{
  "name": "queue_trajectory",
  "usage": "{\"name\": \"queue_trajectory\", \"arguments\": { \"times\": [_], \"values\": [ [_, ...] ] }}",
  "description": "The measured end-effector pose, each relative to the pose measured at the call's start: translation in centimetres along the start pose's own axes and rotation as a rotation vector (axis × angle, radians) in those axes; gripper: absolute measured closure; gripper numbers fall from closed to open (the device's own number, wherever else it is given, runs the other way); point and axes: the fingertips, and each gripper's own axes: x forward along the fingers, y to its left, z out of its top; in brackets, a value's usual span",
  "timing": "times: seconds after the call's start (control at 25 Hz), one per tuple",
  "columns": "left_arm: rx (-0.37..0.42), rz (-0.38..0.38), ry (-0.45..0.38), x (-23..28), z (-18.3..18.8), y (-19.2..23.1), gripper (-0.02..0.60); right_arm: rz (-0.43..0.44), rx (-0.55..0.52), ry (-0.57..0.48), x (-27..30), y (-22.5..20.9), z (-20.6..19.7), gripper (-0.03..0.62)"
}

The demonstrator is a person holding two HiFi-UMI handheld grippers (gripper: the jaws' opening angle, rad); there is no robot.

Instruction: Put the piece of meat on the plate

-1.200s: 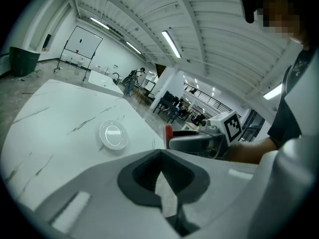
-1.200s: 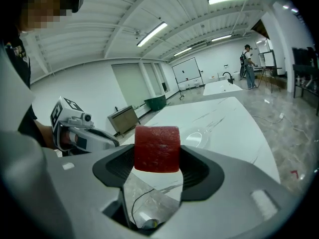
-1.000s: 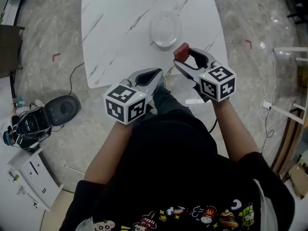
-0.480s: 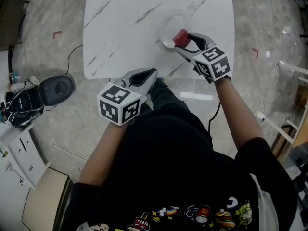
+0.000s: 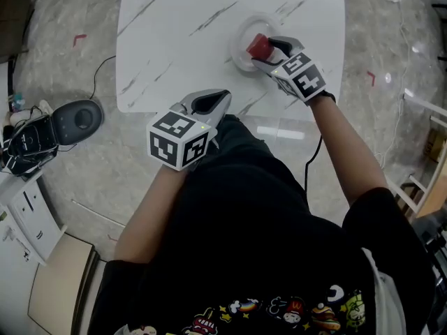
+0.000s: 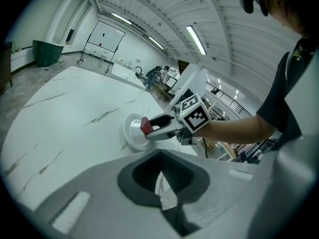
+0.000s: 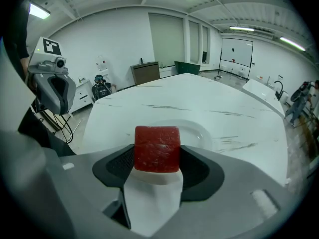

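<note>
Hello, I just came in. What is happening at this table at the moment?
A person holds a gripper in each hand at a white marble table. The right gripper is shut on a red piece of meat and holds it over the clear plate, not yet released. Whether the meat touches the plate cannot be told. The left gripper hangs back at the table's near edge, jaws together, with nothing in them.
</note>
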Motion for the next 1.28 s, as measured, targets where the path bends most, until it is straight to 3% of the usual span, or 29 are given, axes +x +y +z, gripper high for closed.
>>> {"name": "queue_trajectory", "arguments": {
  "times": [0.6,0.96,1.28],
  "values": [
    [0.055,-0.014,0.089,4.8,1.5,1.3,0.581,0.063,-0.152,0.182,2.4,-0.9,-0.6,0.286],
    [0.062,-0.024,0.089,5.2,1.9,1.2,0.581,0.093,-0.268,0.318,3.1,-1.2,-0.3,0.286],
    [0.057,-0.012,0.079,4.6,2.0,2.0,0.581,0.093,-0.276,0.315,3.6,-1.1,0.0,0.286]
  ]
}}
